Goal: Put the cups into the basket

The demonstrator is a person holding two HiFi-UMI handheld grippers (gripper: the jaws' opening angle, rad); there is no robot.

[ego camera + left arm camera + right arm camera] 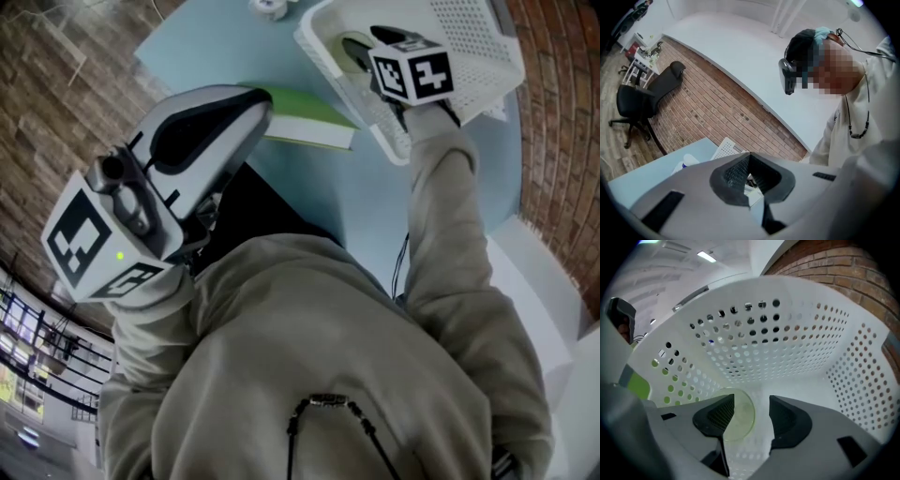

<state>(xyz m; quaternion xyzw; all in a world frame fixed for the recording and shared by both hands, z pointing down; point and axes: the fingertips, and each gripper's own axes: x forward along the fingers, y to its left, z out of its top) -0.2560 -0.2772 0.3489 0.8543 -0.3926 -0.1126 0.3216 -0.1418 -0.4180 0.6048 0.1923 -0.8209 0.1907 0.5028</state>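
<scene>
Basket (797,348), stiff white perforated plastic, holds a pale green translucent cup (740,420) on its floor, likely light, slick and best pinched at the rim, beneath the right gripper's (751,408) parted fingers; the left gripper's (749,157) fingers are together.

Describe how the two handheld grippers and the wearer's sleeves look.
Both the left gripper and the right gripper have smooth light-grey shells ending in two dark, ribbed jaw pads. Each carries a white cube printed with black square markers; the left one's cube also shows a small green light. The sleeves are loose beige-grey sweatshirt fabric.
</scene>
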